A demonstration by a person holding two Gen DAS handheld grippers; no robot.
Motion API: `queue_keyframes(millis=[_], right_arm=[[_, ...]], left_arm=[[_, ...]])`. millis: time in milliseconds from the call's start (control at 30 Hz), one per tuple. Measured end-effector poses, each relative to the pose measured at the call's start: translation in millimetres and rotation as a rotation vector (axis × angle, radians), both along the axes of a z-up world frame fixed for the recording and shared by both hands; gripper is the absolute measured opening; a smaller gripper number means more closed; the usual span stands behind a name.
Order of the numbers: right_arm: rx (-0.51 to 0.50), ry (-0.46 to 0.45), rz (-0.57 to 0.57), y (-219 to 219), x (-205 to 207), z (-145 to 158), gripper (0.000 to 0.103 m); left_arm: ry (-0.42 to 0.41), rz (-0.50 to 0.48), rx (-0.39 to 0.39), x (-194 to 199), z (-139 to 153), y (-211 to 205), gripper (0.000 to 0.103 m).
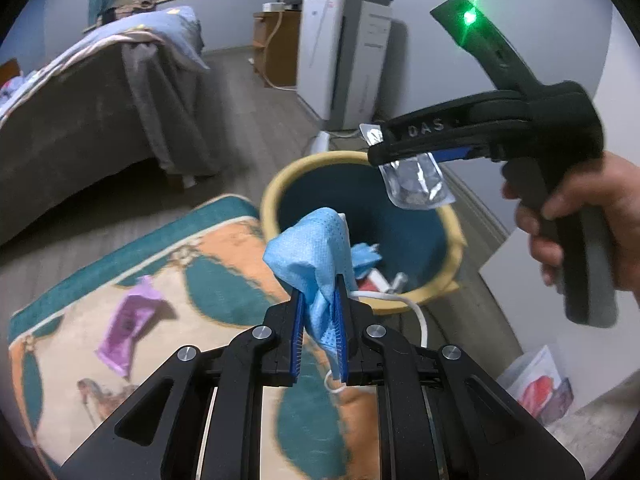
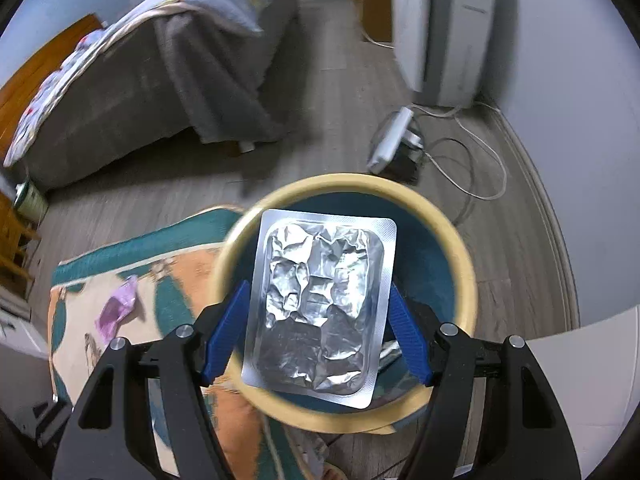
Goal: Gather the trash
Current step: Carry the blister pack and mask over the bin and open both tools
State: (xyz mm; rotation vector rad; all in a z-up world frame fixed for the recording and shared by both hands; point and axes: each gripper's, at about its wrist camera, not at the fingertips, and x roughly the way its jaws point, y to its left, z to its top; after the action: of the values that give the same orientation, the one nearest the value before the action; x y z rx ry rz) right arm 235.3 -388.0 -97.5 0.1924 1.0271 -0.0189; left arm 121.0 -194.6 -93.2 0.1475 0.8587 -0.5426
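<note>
Two pieces hang over the round yellow-rimmed teal bin (image 2: 466, 276): left gripper (image 1: 319, 320) jaws pinch a crumpled blue face mask (image 1: 310, 252); right gripper (image 2: 318, 328) jaws, spread wide, flank a silver foil blister pack (image 2: 320, 304). Release both once centred above the opening.

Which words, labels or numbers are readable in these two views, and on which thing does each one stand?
"DAS": raised letters on the side of the right gripper.
White appliance: small red mark, too small to read.
Purple wrapper: dark print, blurred.
Blister pack: no text visible.
</note>
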Motion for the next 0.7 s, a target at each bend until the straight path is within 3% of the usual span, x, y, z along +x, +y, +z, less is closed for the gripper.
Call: queue_keyframes(millis=[167, 300, 567, 600, 700], right_arm=[[-0.034, 0.018, -0.06, -33, -2, -12, 0.068], [0.01, 0.059, -0.094, -48, -3, -28, 0.068], [0.1, 0.017, -0.103, -55, -1, -23, 0.069], [0.113, 0.01, -0.101, -55, 0, -22, 0.069], [0.13, -0.01, -0.097, -53, 0, -20, 0.082]], left_arm=[[0.053, -0.042, -0.011, 0, -8, -26, 0.014], [0.07, -0.082, 0.017, 3, -13, -50, 0.014], [-0.009, -0.075, 0.074, 42, -6, -73, 0.015], [-0.029, -0.061, 0.068, 47, -3, -73, 0.017], [-0.05, -0.03, 0.053, 59, 2, -70, 0.041]])
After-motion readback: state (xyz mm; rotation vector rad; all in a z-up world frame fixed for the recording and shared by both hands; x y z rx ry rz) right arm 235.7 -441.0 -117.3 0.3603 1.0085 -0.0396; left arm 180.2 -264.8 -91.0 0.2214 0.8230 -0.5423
